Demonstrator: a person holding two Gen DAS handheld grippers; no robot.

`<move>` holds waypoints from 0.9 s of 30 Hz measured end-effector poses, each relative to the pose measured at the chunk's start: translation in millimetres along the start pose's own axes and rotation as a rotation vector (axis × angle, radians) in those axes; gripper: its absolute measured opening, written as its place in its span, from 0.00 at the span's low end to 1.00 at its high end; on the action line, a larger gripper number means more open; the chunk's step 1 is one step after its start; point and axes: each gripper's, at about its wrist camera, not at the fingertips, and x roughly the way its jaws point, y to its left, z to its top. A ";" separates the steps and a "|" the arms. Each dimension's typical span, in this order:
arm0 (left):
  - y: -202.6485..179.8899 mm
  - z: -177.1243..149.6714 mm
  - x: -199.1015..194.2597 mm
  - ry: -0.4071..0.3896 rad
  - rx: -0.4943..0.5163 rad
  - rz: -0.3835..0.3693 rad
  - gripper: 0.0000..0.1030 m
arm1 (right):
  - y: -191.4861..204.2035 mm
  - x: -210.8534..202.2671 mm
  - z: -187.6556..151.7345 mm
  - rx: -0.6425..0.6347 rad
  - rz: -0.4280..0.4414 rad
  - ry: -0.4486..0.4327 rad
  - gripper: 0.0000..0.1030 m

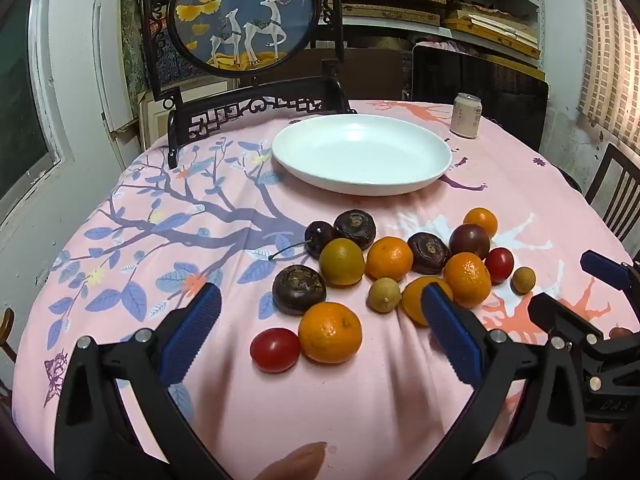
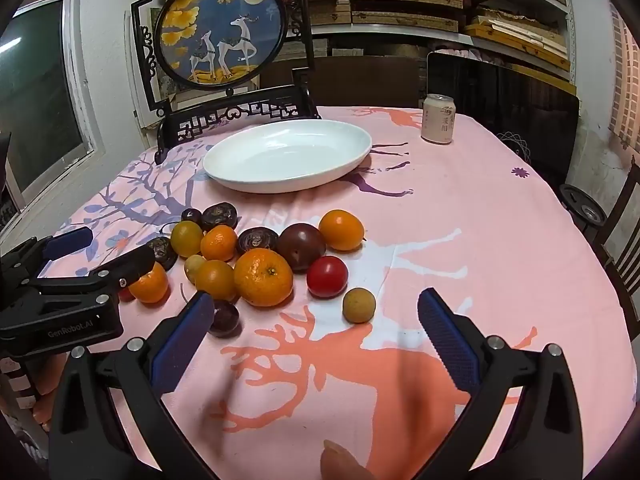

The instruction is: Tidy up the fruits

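Several small fruits lie loose on the pink cloth: tangerines, red tomatoes, dark wrinkled fruits, a longan and a dark plum. Behind them stands an empty white plate. My left gripper hovers open over the near fruits, nothing between its blue pads. My right gripper is open too, just short of the longan. Each gripper shows at the edge of the other's view.
A drink can stands at the far right of the round table. A dark wooden frame with a round deer picture rises behind the plate. A chair stands at the right edge. Fingertips show at the bottom.
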 end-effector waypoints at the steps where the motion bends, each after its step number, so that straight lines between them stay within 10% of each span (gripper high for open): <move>1: 0.1 0.0 0.0 0.001 -0.002 -0.001 0.98 | 0.1 -0.3 0.0 -0.001 -0.001 0.000 0.99; 27: 3.1 -6.7 1.9 0.010 -0.008 -0.010 0.98 | -3.2 -2.5 0.1 0.023 0.024 -0.001 0.99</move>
